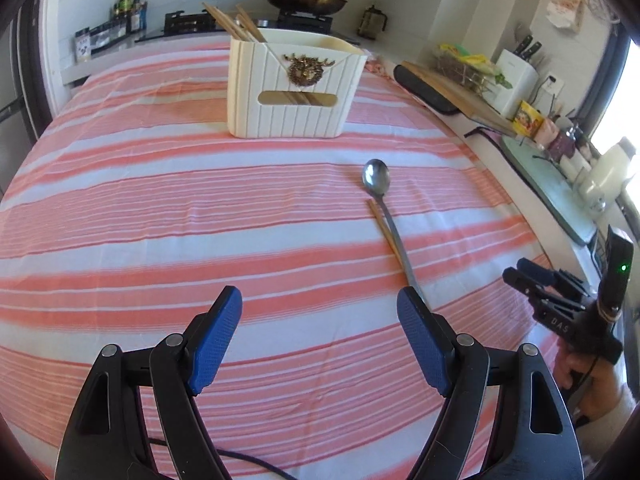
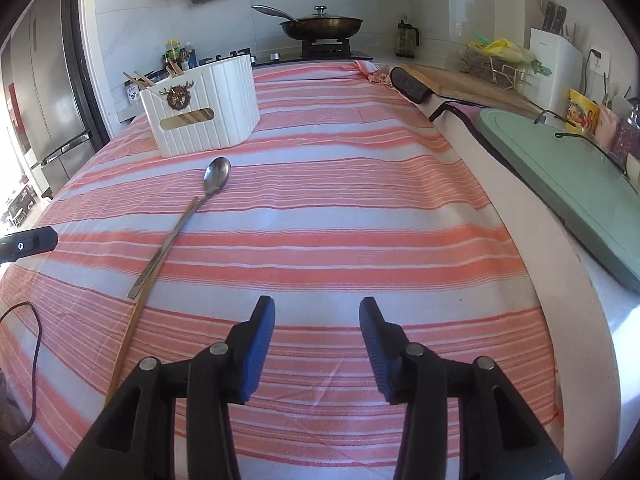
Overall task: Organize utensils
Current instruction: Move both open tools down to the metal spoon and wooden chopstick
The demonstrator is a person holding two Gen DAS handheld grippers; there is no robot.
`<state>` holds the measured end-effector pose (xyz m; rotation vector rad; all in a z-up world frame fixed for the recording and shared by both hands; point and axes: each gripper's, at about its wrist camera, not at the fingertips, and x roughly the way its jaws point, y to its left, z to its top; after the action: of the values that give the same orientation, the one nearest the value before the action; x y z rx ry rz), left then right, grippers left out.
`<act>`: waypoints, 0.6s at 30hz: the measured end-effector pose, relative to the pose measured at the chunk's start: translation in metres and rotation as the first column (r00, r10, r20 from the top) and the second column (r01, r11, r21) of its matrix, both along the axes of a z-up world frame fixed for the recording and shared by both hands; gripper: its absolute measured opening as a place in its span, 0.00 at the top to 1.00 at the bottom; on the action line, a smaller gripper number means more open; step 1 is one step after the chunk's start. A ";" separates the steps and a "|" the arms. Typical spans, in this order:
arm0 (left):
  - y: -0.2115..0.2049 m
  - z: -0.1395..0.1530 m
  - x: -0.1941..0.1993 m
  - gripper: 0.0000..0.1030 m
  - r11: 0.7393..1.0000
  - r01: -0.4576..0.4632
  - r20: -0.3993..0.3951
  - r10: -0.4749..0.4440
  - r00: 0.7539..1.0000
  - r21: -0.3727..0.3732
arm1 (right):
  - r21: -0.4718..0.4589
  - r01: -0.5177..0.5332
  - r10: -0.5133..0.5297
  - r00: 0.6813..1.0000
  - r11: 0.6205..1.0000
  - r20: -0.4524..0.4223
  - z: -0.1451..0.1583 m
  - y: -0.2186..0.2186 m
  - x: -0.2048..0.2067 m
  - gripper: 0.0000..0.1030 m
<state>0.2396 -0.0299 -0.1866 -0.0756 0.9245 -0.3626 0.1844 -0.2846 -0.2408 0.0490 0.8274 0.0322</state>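
**Spoon and chopstick lie loose in front of the holder, both grippers empty**

A metal spoon (image 1: 376, 179) lies flat on the pink-and-white striped cloth (image 1: 160, 208), its bowl pointing toward the white ribbed utensil holder (image 1: 294, 90) and its handle running back toward the cameras. 1 wooden chopstick (image 1: 385, 229) lies along the handle, touching it and crossing it at a shallow angle. The holder stands upright farther back on the cloth, apart from the spoon, with several chopsticks (image 1: 232, 24) leaning out of its rear left corner and more showing through the slot in its front wall.

The left gripper (image 1: 320, 304) hangs over the cloth with its 2 blue pads spread wide and nothing between them; the end of the spoon handle runs just beside the right-hand pad. The right gripper (image 2: 316, 312) is spread part way, also empty, above bare cloth to the right of the spoon (image 2: 217, 176) and chopstick (image 2: 132, 316). In the left view it (image 1: 524, 276) appears at the table's right edge, held by a hand (image 1: 584, 380).

A lidded pan (image 2: 322, 26) sits on the stove behind.
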 end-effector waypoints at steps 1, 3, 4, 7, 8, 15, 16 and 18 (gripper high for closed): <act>-0.001 0.000 -0.001 0.21 1.000 0.007 0.000 -0.007 1.000 -0.002 | -0.002 -0.001 0.001 1.000 1.000 0.005 -0.001 0.001 -0.001 0.55; -0.004 0.001 -0.001 0.21 1.000 0.017 0.000 -0.017 1.000 -0.001 | -0.006 -0.008 0.008 1.000 1.000 0.014 -0.001 0.004 -0.002 0.55; -0.006 0.002 -0.001 0.21 1.000 0.023 0.003 -0.023 1.000 -0.003 | -0.005 -0.008 0.008 1.000 1.000 0.023 0.000 0.004 -0.004 0.55; -0.014 0.003 0.002 0.21 0.998 0.052 0.002 -0.052 0.999 -0.018 | 0.015 0.007 -0.007 0.999 1.000 0.035 -0.001 0.001 -0.005 0.55; -0.017 0.002 0.003 0.21 0.998 0.061 -0.003 -0.061 0.998 -0.021 | 0.023 0.011 -0.012 0.999 1.000 0.034 -0.002 0.000 -0.006 0.55; -0.047 -0.010 0.019 0.24 0.995 0.096 -0.033 -0.097 0.995 -0.016 | 0.040 0.021 -0.022 0.999 0.999 0.024 -0.005 -0.003 -0.007 0.55; -0.053 -0.011 0.020 0.24 0.994 0.113 -0.031 -0.113 0.993 -0.009 | 0.040 0.017 -0.018 1.000 0.999 0.021 -0.005 -0.002 -0.007 0.55; -0.069 -0.016 0.024 0.26 0.988 0.147 -0.034 -0.146 0.989 0.040 | 0.039 0.013 -0.014 1.000 0.999 0.018 -0.007 -0.001 -0.007 0.55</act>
<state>0.2631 -0.0990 -0.2024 0.0254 0.9708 -0.4790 0.1773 -0.2859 -0.2476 0.0910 0.8082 0.0361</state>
